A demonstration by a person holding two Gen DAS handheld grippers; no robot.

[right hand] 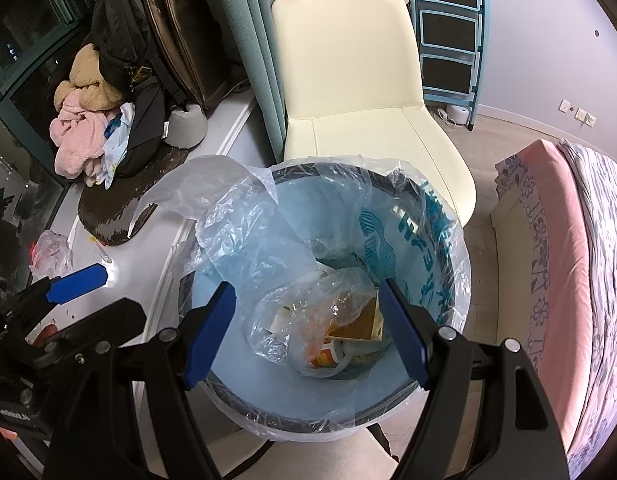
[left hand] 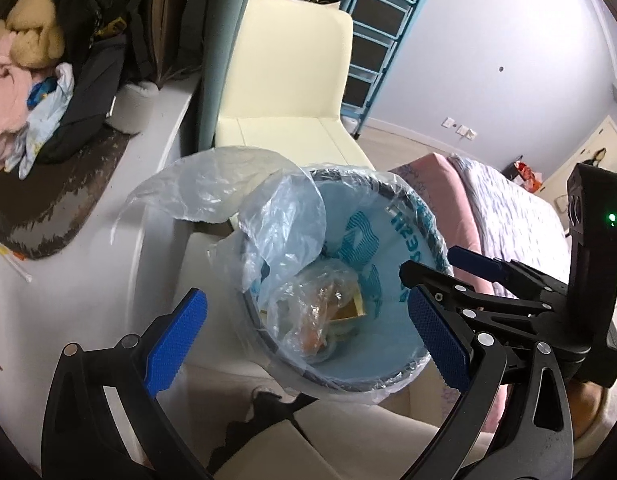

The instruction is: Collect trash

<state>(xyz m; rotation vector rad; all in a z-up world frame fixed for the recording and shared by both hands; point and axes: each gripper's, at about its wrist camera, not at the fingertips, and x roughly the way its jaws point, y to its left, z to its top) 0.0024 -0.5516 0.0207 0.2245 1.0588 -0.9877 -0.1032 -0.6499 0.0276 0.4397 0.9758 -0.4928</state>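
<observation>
**A:** Where is the rubbish right now?

**B:** At the bottom of the bin (right hand: 324,412), which stands on the floor between the cream chair (right hand: 360,80) and the pink bed (right hand: 560,240). Inside lies a clear bag of trash (right hand: 308,320), with what looks like an orange-labelled cup and a yellowish carton under the film. The bin liner (right hand: 244,236) is folded over the rim on the far and right sides, but its left part is loose and billows up and partly into the opening.

**A:** And the two tools?

**B:** Both hover above the bin. The right gripper (right hand: 308,332) has its jaws spread wide over the opening, holding nothing. The left gripper (left hand: 308,336) is also released and empty, its blue pads (left hand: 176,344) straddling the near-left rim.

**A:** What could go wrong from here?

**B:** I think the loose liner is the main risk. If the jaws close on only one thin layer, the film could stretch or tear, or slip out from the smooth pads. Pulling up one side alone could tip the bin toward the chair, since it looks light, or spill the bag inside.

**A:** Anything else?

**B:** The grippers are near each other; the right one shows at the bin's far-right rim in the left view. Reaching for the same edge, they could collide. There is also another crumpled bag (right hand: 48,252) by the left gripper on the white ledge (right hand: 140,292), easily overlooked.
</observation>
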